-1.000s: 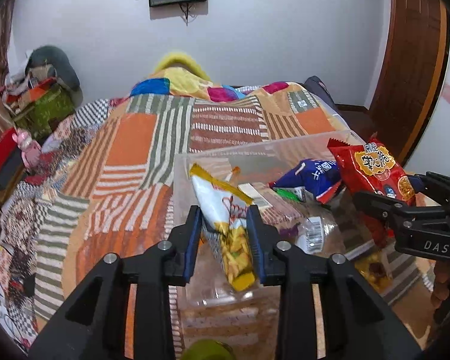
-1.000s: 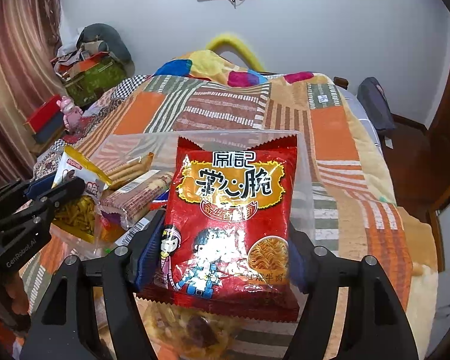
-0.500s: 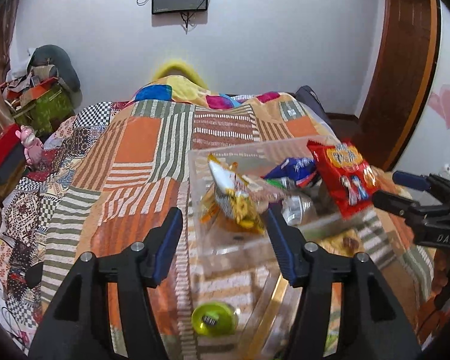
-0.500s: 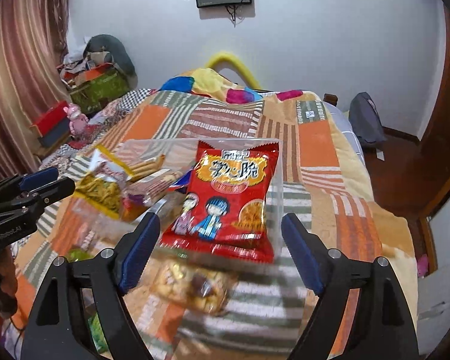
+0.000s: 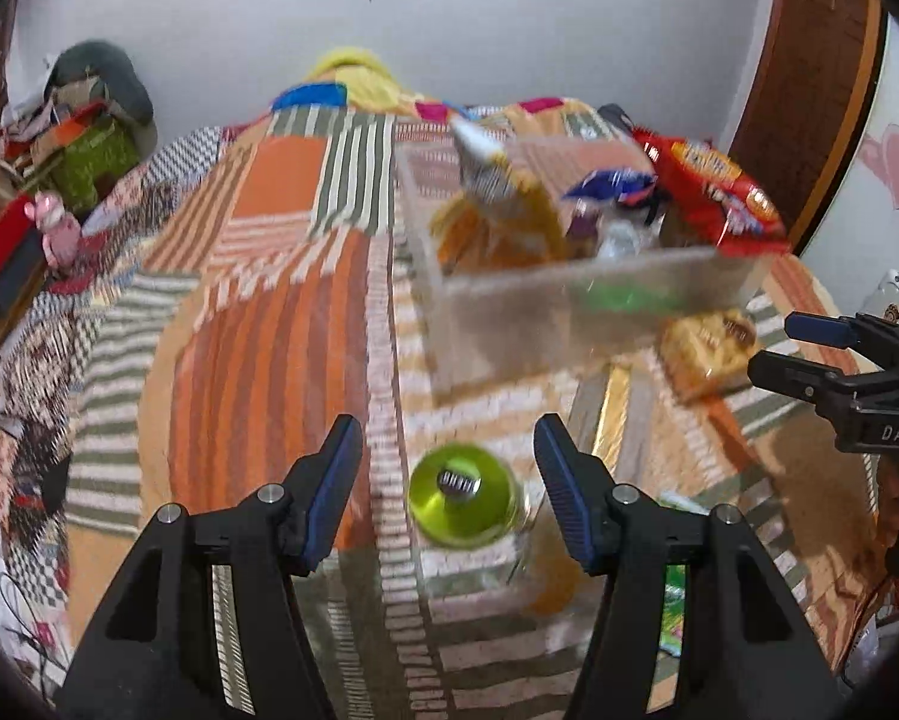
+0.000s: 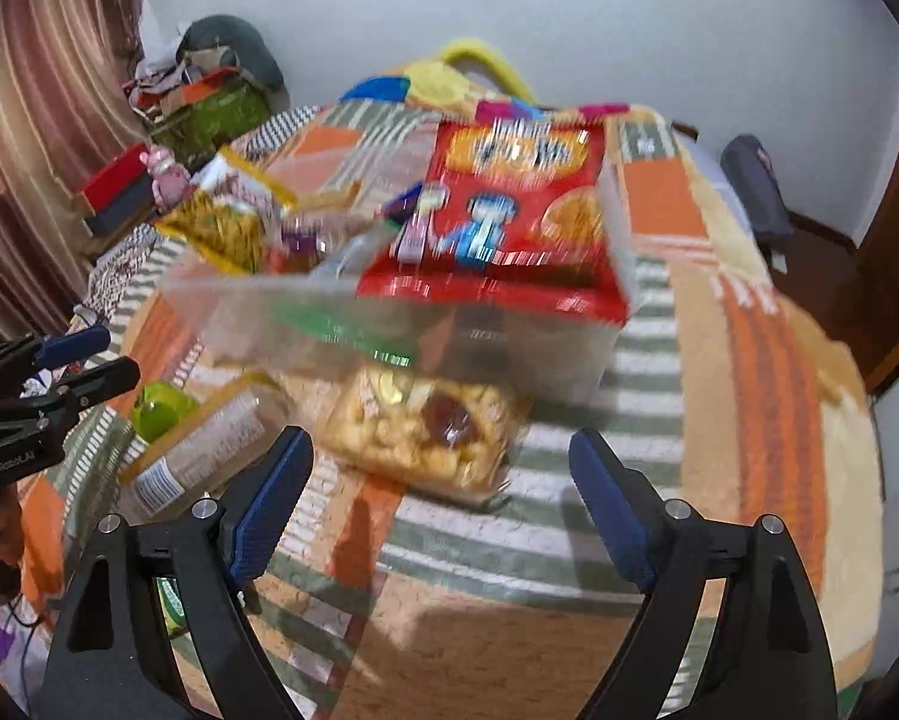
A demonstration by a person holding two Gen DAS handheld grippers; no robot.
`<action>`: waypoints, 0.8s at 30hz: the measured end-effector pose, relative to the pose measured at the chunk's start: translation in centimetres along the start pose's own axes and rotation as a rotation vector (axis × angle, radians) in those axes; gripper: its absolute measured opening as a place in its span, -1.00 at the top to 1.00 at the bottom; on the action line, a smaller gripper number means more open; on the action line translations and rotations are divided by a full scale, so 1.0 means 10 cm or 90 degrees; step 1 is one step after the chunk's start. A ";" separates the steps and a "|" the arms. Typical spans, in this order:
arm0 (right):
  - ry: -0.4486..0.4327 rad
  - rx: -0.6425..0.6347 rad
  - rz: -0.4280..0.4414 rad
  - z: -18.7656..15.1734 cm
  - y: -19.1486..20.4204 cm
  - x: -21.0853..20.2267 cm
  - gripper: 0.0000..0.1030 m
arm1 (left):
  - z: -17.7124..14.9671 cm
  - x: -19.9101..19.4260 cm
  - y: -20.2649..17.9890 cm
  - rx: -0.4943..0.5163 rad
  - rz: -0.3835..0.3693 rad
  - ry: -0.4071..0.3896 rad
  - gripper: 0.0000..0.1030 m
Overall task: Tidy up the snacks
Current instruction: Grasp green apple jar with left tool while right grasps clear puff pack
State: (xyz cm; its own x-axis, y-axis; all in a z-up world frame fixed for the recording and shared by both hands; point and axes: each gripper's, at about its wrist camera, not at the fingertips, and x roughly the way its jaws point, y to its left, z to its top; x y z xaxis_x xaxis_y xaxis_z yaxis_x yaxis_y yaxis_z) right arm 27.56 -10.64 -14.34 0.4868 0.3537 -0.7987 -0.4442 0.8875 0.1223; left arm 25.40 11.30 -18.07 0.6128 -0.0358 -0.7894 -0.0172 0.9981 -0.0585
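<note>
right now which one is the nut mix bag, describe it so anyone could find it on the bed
Start at the clear plastic bin on the patchwork bedspread. The nut mix bag lies on the quilt against the bin's near wall. It is a see-through pouch of pale nuts and dark fruit, unlike the green-lidded jar to its left.

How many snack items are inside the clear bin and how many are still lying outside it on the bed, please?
In the bin: 3 told apart – red packet, yellow packet, blue packet; more there is too blurred to count.
Outside: 2 – nut packet, green-lidded jar.
Total: 5
</note>
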 end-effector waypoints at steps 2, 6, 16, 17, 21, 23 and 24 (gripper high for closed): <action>0.010 0.001 0.001 0.00 0.03 0.05 -0.66 | -0.06 0.06 0.02 -0.005 -0.005 0.011 -0.15; 0.026 0.000 -0.003 0.06 0.10 0.20 -0.66 | -0.18 0.19 0.04 -0.001 -0.011 0.031 -0.15; 0.037 0.000 -0.029 -0.04 0.18 0.36 -0.73 | -0.26 0.36 0.05 -0.011 -0.030 0.028 0.10; 0.037 -0.003 -0.030 -0.05 0.18 0.35 -0.73 | -0.26 0.35 0.04 -0.011 -0.029 0.026 0.10; 0.032 0.000 -0.018 -0.05 0.14 0.31 -0.54 | -0.27 0.33 0.06 -0.021 -0.032 0.025 0.10; 0.028 0.002 -0.011 -0.05 0.10 0.29 -0.50 | -0.27 0.29 0.06 -0.023 -0.033 0.023 0.10; 0.026 0.000 -0.010 -0.06 0.10 0.27 -0.49 | -0.27 0.26 0.06 -0.020 -0.031 0.020 0.11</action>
State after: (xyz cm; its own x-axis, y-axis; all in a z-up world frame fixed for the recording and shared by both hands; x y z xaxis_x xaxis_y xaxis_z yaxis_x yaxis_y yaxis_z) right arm 27.97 -9.02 -16.74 0.4621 0.3277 -0.8241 -0.4375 0.8925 0.1096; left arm 24.89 11.66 -21.78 0.5880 -0.0870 -0.8042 -0.0130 0.9931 -0.1169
